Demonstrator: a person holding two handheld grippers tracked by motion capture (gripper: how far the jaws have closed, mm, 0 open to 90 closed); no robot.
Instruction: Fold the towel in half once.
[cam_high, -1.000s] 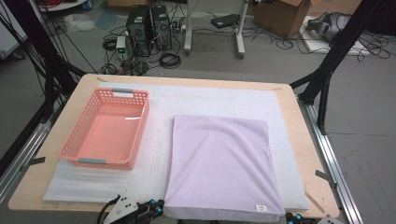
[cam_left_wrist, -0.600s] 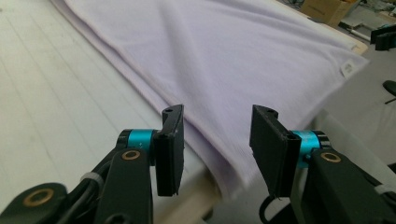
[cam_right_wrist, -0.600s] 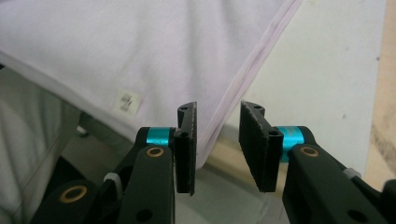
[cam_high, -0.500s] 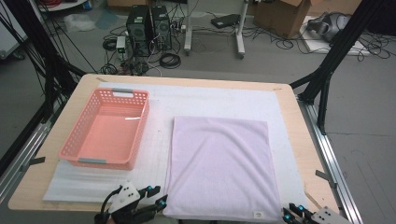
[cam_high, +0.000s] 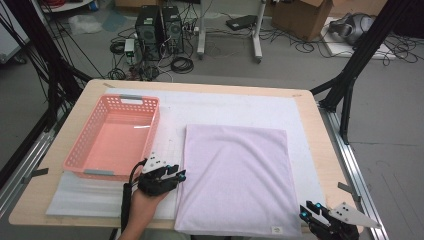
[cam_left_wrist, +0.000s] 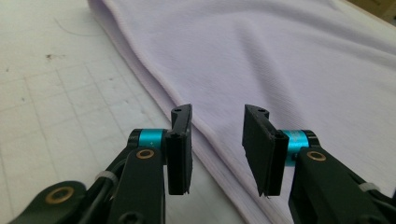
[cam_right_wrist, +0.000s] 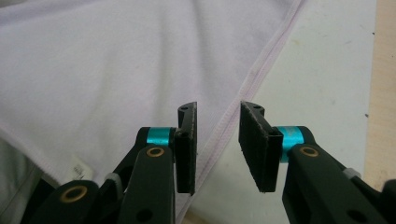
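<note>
Towel (cam_high: 235, 177): pale lilac, plain, white label at near corner. Basket (cam_high: 114, 137): salmon pink, perforated walls, grey handles. Mat (cam_high: 230, 107): white, faint grid lines. Table (cam_high: 310, 107): light wood. Left hand-held gripper (cam_high: 172, 175): black, turquoise bands, brass rivets. Right hand-held gripper (cam_high: 310, 210): same colours, grey plate.
</note>
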